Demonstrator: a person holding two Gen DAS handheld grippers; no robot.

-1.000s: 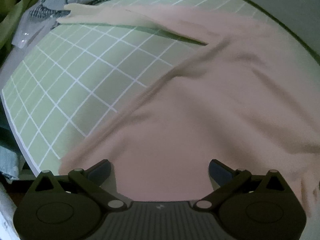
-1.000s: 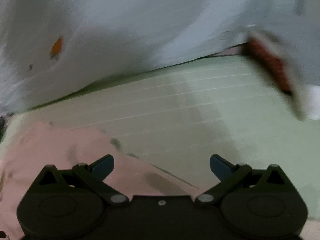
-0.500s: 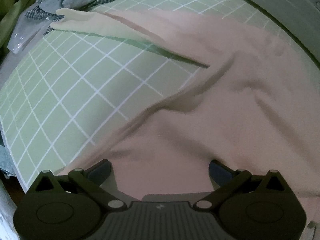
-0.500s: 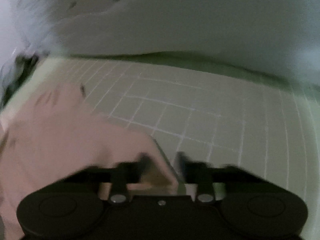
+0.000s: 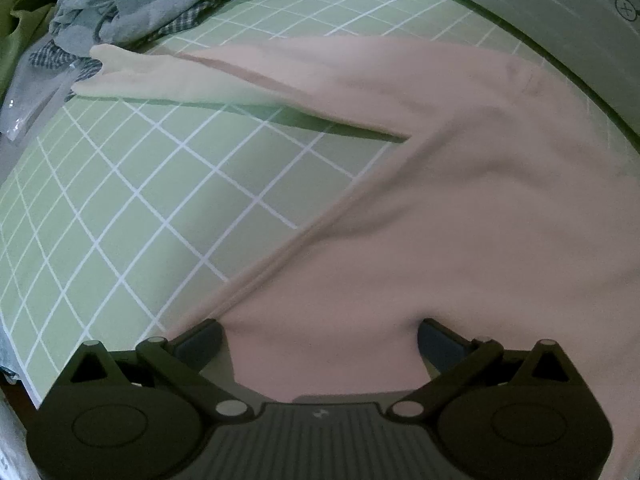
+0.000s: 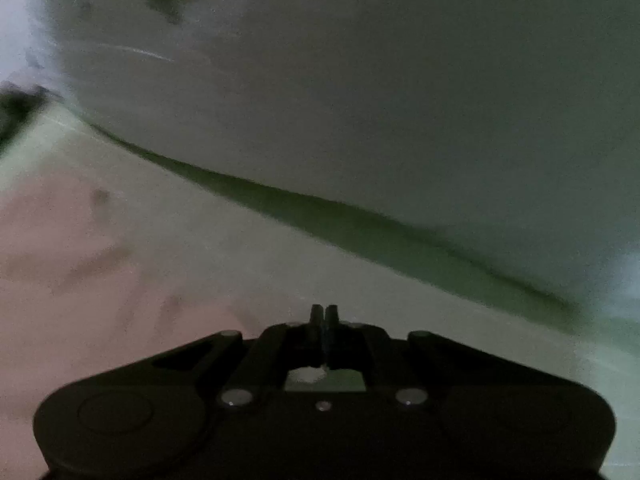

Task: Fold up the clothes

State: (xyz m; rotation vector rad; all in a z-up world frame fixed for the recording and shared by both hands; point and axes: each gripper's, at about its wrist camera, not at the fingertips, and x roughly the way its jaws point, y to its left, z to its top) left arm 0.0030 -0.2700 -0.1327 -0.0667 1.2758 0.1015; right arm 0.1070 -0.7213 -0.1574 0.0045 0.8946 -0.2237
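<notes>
Currently spread flat over green gridded mat [image 5: 168,216] on surface: pink shirt [image 5: 460,220], one sleeve [image 5: 224,80] stretched toward clothes heap [image 5: 132,4]. Left tongs [image 5: 320,334] wide apart, straddling shirt hem, not pinching. Right tongs [image 6: 323,316] just snapped fully together, nothing visibly between, above pale blurred mat.

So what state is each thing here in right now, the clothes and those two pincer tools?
Pink garment: spread on the green grid mat, unfolded, one sleeve stretched out.
Heap of other clothes: crumpled, unfolded, at the mat's far corner.
Left gripper: open, pink cloth lying between its fingers.
Right gripper: shut; whether it pinches cloth cannot be told.
</notes>
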